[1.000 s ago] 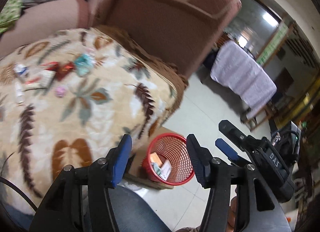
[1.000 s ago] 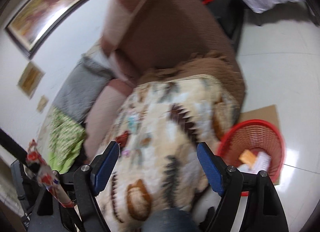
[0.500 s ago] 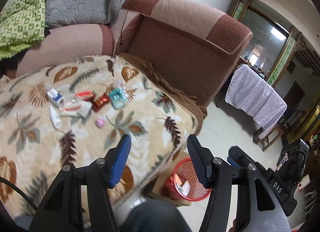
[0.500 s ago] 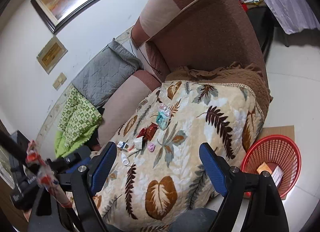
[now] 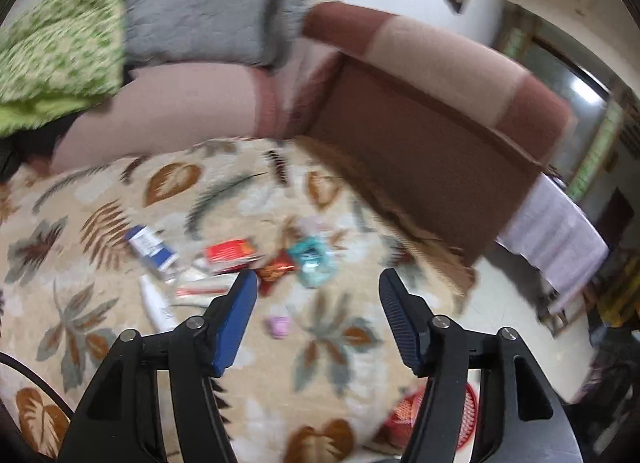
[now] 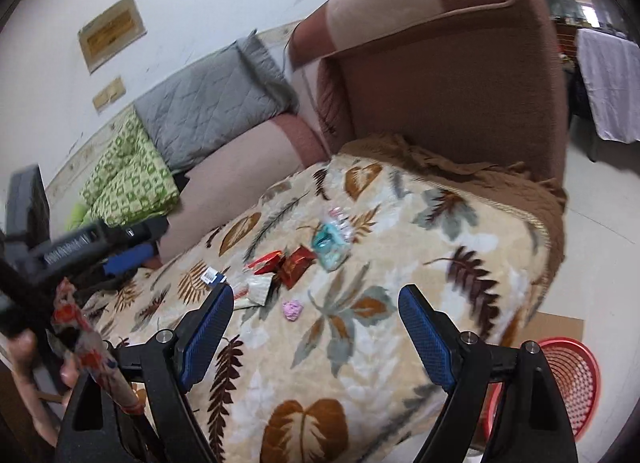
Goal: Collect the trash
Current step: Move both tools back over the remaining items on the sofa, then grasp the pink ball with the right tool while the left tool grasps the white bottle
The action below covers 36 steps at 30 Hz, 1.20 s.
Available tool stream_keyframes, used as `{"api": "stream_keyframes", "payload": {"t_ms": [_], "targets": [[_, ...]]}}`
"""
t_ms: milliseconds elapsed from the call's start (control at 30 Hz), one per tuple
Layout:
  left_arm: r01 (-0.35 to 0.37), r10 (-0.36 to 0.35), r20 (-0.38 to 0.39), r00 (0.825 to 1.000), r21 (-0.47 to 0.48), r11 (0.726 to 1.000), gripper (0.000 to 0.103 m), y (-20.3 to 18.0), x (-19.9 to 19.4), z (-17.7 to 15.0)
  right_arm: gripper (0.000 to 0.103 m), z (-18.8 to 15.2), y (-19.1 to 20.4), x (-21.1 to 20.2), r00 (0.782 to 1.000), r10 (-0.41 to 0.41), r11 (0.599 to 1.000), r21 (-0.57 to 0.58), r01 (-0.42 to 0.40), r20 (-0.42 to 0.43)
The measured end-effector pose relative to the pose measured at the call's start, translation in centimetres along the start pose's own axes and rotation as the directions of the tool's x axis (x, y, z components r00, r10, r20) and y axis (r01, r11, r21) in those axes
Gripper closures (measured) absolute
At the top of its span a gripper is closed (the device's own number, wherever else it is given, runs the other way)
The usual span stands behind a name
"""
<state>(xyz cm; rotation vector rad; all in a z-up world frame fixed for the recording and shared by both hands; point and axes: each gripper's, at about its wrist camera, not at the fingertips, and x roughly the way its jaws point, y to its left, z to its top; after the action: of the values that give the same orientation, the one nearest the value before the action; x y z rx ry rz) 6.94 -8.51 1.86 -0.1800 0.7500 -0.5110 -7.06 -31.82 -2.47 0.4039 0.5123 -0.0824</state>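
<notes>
Swung up and in toward the litter since half a second ago: the red basket (image 5: 432, 419) now nearly out of the left wrist view at the bottom edge, behind the near fingers, the trash larger and closer to the tips. Left gripper (image 5: 316, 283) spread wide and empty, hovering above the leaf-patterned blanket (image 5: 100, 231). Just beyond its left fingertip, a red foil wrapper (image 5: 276, 269) and a red-and-white packet (image 5: 230, 253); between the fingers and slightly farther off, a teal crumpled wrapper (image 5: 314, 259); nearer, inside the gap, a small pink scrap (image 5: 280, 326). Farther left, a blue-and-white box (image 5: 150, 247) and a white tube (image 5: 156, 303). All motion-blurred in this view. Right gripper (image 6: 316, 303) likewise wide apart, holding nothing. Pink scrap (image 6: 293, 309) just inside its left finger, close to the tips; red foil wrapper (image 6: 294, 266) and teal wrapper (image 6: 330, 245) farther on between the fingers; a white packet (image 6: 260, 289) beside the left fingertip. Red basket (image 6: 568, 379) on the floor at the near right, beside a sheet of cardboard (image 6: 556, 325), well apart from the litter. Brown sofa arm (image 6: 452, 75) at the far side, grey cushion (image 6: 208, 107) and green checked cloth (image 6: 128, 175) at the far left.
</notes>
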Motion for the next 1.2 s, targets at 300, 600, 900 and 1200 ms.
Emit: {"api": "stream_keyframes", "payload": {"t_ms": [300, 600, 900, 1200], "targets": [[-0.099, 0.083, -0.096, 0.992, -0.172, 0.980, 0.041, 7.2, 0.6, 0.3, 0.015, -0.3, 2.2, 6.4, 0.998, 0.029, 1.000, 0.002, -0.028, -0.048], [-0.287, 0.244, -0.189, 0.951, -0.252, 0.924, 0.041, 17.1, 0.6, 0.8, 0.015, -1.1, 5.4, 11.3, 0.973, 0.169, 0.983, -0.044, -0.178, -0.156], [-0.262, 0.208, -0.233, 0.950, -0.234, 0.936, 0.041, 16.5, 4.0, 0.2, 0.017, -2.5, 4.7, 16.2, 0.960, 0.178, 0.983, -0.008, -0.184, -0.216], [-0.259, 0.174, -0.326, 0.929, -0.239, 0.936, 0.041, 16.2, 10.3, -1.4, 0.046, -4.8, 3.5, 21.9, 0.981, 0.053, 0.997, -0.040, -0.062, -0.187]]}}
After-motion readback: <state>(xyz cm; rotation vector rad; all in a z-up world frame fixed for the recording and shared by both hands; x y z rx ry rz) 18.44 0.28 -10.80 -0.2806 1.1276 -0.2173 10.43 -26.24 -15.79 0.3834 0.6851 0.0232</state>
